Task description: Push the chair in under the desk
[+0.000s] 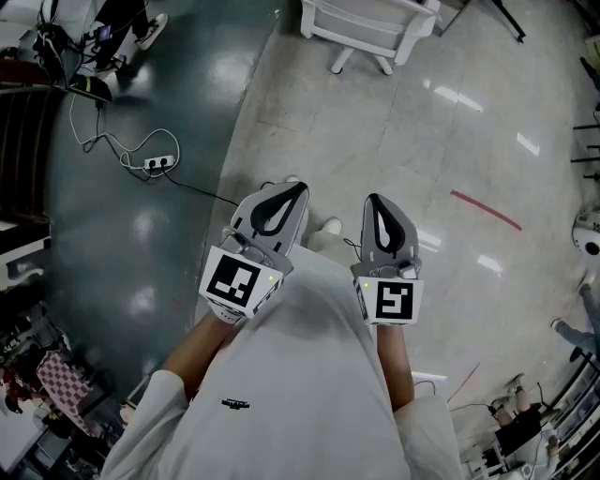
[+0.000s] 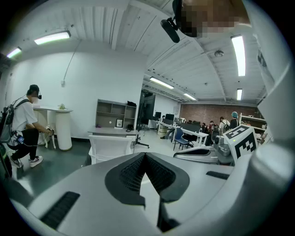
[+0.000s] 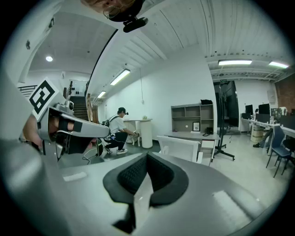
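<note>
Left claw (image 2: 145,156): jaws pressed together with nothing between them, held out in front of the person's chest.
Right claw (image 3: 147,156): likewise closed and empty, level with the left one and just beside it.
Chair (image 1: 367,26): white, with a broad back and splayed feet. It stands well ahead of both claws and neither touches it.
Desk (image 3: 196,135): grey top, seen past the chair in both gripper views. How far the chair stands out from it cannot be told.
Floor (image 1: 394,141): pale, glossy tile under the chair.
Handling: it looks like moulded plastic, so probably light and stiff, and likely to slide easily on this floor.
Hold: the top edge of the back, one claw towards each side, either clamped on it or pushed with closed tips.
Risk: a high, hard push could tip it or turn it off line.
</note>
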### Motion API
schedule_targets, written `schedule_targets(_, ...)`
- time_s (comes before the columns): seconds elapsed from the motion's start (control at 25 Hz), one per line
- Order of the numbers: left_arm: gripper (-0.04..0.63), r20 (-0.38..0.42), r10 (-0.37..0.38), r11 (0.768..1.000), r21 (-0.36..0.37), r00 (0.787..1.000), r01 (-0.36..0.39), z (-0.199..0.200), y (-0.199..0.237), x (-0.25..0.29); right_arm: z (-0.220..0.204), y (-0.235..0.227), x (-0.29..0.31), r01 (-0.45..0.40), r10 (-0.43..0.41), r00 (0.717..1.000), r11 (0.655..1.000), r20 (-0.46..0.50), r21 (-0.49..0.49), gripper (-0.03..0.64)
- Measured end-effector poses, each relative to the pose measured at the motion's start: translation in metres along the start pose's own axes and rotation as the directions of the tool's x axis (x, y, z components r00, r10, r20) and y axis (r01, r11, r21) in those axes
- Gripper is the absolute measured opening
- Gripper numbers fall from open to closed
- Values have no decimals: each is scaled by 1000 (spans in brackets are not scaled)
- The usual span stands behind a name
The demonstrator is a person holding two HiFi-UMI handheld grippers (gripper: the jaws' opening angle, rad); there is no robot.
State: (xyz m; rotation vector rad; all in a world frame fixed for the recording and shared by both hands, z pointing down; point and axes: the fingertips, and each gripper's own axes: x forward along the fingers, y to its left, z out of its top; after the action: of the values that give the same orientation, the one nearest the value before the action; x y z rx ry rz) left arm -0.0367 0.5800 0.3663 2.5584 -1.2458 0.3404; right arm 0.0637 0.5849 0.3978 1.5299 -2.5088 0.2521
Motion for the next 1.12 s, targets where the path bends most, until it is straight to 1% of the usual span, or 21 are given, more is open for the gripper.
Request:
schedule_targets(0.12, 8, 19, -7, 1000, 0, 1000, 7, 0, 3, 2, 5, 4, 6, -2, 2, 1000, 1000, 12, -3, 12)
schedule_targets(0.24, 8, 28, -11, 1000, -13, 1000, 12, -2, 12, 0, 9, 9, 11, 12, -12, 1000, 1000, 2, -10, 12)
schedule_targets(0.36, 8, 38, -21, 1000, -19, 999, 21, 1, 27, 2, 11, 12, 22, 31, -31, 999, 999, -26, 16, 12)
schedule_targets(0.44, 8, 56, -30, 999, -27, 998, 32, 4, 38, 4, 16, 14, 31, 31, -31, 999, 999, -20, 21, 12)
schedule_targets(0.6, 8, 75, -35, 998, -50, 997, 39, 7, 70, 4, 31, 24, 53, 41, -42, 999, 998, 26, 46, 12)
schedule_targets(0.72, 8, 95, -16, 997, -70, 995, 23, 11, 96, 4, 44, 26, 66, 56, -60, 996, 997, 63, 58, 12)
schedule_targets(0.8, 8, 109, -9, 997, -69, 994, 17, 19, 113, 6, 52, 26, 77, 63, -68, 994, 997, 80, 54, 12)
schedule_targets(0.92, 8, 120, -36, 998, -53, 992, 42, 31, 133, 6, 62, 22, 94, 108, -113, 989, 993, 92, 49, 11)
schedule_targets(1.04, 8, 113, -77, 994, -65, 991, 84, 34, 155, 7, 68, 22, 112, 147, -150, 984, 988, 100, 44, 12)
schedule_targets(1.12, 8, 111, -80, 994, -61, 991, 88, 37, 173, 9, 71, 24, 127, 158, -162, 981, 986, 105, 49, 12)
